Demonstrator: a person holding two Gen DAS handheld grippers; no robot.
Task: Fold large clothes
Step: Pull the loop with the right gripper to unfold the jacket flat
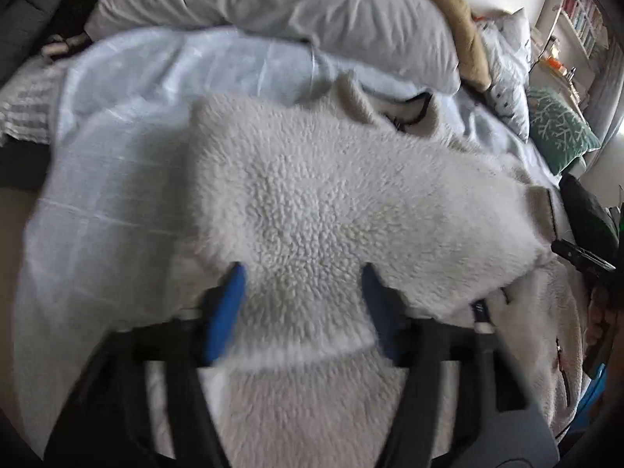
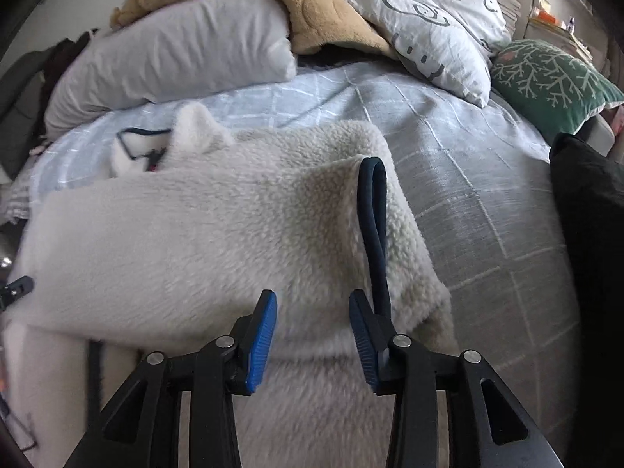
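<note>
— Two grippers over one garment: where does the white fleece jacket [image 1: 312,195] lie?

— Spread on the pale blue checked bedspread [image 2: 468,163], partly folded, a sleeve laid across its body. The left gripper [image 1: 302,273] stands with its blue pads [image 1: 226,312] wide apart, the fleece lying between them but not pinched. The right gripper [image 2: 314,300] is likewise released, jaws parted over the fleece.

— Any container holding something?

— No box or basket shows; the bed alone bears things. At its head lie a grey pillow [image 2: 175,50], a tan blanket [image 2: 312,4] heaped behind it, a cartoon-print pillow [image 2: 429,19] and a green cushion with a branch pattern [image 2: 546,74].

— What does one view give that the other lacks?

— The right wrist view shows the sleeve's dark navy cuff trim [image 2: 374,226], running down to just beside the right pad, and a black cloth [image 2: 589,214] at the bed's right edge. The left wrist view, blurred, shows a bookshelf [image 1: 581,15] against the far wall and part of the other gripper at its right edge, which the right view cannot see.
</note>
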